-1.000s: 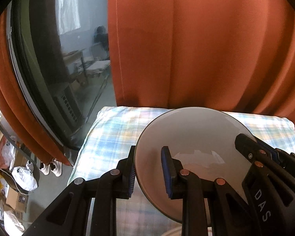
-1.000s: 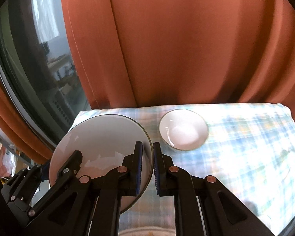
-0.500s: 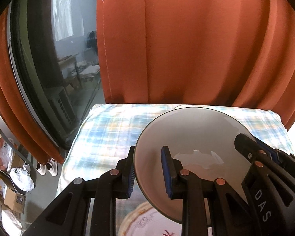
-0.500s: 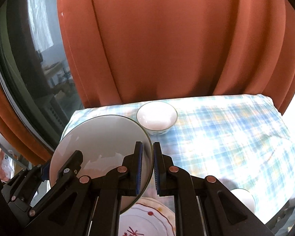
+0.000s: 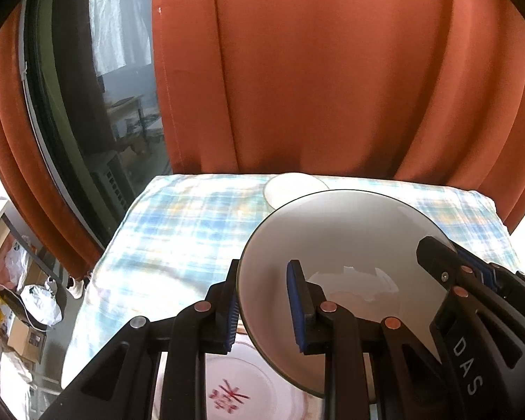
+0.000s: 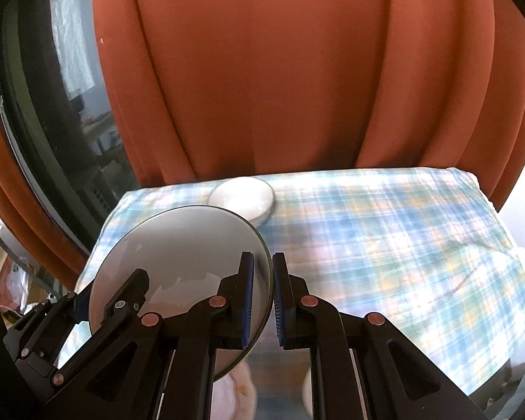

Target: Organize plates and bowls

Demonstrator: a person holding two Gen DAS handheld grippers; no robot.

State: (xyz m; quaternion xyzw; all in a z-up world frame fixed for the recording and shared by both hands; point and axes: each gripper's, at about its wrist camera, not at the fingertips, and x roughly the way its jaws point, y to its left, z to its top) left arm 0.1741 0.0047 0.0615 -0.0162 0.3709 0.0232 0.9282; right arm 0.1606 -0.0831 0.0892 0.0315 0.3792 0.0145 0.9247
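A large white plate (image 5: 350,245) with a thin dark rim hangs tilted above the table, carried between both grippers. My left gripper (image 5: 262,299) is shut on its left rim, one blue pad on each face. My right gripper (image 6: 262,292) is shut on the opposite rim. It also shows at the right of the left wrist view as black fingers (image 5: 434,255) on the plate's edge. A small white bowl (image 6: 243,197) sits near the far edge of the table, just beyond the plate (image 6: 182,255). A plate with red marks (image 5: 227,393) lies on the table below the held one.
The table wears a blue and yellow checked cloth (image 6: 385,245). Orange curtains (image 6: 280,70) hang right behind it, and a dark window (image 5: 98,105) stands at the left. Bags and boxes (image 5: 35,301) lie on the floor past the table's left edge.
Both grippers have drawn back together with the white plate. The far table edge and the small bowl have receded, and the red-marked plate has come into view underneath.
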